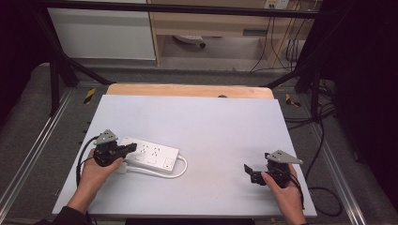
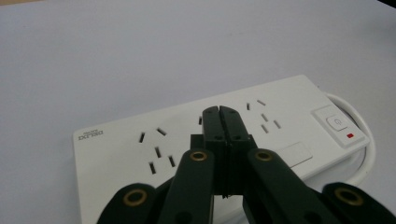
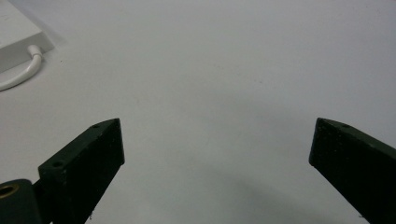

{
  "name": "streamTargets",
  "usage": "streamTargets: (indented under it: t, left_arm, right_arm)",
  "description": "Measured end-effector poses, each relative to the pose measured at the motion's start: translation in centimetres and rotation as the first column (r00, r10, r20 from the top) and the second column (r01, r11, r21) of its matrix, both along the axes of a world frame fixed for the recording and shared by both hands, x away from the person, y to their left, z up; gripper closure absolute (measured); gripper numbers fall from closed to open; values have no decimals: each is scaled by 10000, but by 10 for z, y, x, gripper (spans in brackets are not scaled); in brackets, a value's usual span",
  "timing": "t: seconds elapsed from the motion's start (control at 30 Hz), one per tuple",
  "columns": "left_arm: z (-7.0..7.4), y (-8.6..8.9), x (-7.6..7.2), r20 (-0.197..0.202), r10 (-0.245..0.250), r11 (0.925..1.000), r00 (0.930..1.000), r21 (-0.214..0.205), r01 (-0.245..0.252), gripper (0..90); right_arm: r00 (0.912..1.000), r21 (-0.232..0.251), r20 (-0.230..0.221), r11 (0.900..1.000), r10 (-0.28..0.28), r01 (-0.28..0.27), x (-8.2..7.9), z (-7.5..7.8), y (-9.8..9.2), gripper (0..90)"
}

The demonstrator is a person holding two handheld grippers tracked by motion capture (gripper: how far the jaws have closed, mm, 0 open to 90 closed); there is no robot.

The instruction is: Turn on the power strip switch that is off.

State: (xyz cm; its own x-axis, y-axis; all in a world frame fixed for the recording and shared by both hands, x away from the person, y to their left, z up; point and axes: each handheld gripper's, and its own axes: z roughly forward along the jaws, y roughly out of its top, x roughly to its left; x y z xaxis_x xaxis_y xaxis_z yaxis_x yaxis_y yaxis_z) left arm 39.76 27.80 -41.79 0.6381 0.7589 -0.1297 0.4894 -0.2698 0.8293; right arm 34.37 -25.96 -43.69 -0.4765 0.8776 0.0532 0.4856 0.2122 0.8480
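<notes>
Left hand-held gripper [image 1: 133, 148] closed, over power strip [image 1: 151, 155].

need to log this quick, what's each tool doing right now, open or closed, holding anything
Left tool: closed, holding nothing, tips over the white power strip.
Right tool: open, holding nothing, above the bare table.

A pale grey table [image 1: 211, 122] carries a white power strip [image 1: 150, 154] with its cable [image 1: 180, 169]

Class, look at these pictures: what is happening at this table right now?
A person holds a gripper in each hand. The left gripper, its fingers closed together, is poised over a white power strip lying on the table, above its sockets. The right gripper waits apart on the bare surface, fingers wide open and holding nothing.
</notes>
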Motion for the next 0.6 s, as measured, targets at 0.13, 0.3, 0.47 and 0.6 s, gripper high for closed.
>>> streamTargets:
  t: [0.13,0.3,0.47,0.6]
  left_arm:
    - [2,0,2,40,-10,10000,10000,-46,10,900]
    - [3,0,4,77,-17,10000,10000,-95,17,900]
    - [4,0,5,157,6,9999,9999,-149,-4,900]
    - [6,1,5,326,193,9995,9993,-250,-185,831]
  right_arm:
    - [10000,-1,4,10000,3,-3,0,0,0,37]
    - [10000,-7,-18,10000,1,-1,0,0,0,37]
    - [10000,-4,-35,10000,1,-2,0,0,0,37]
    - [10000,6,-16,10000,5,-5,0,0,0,37]
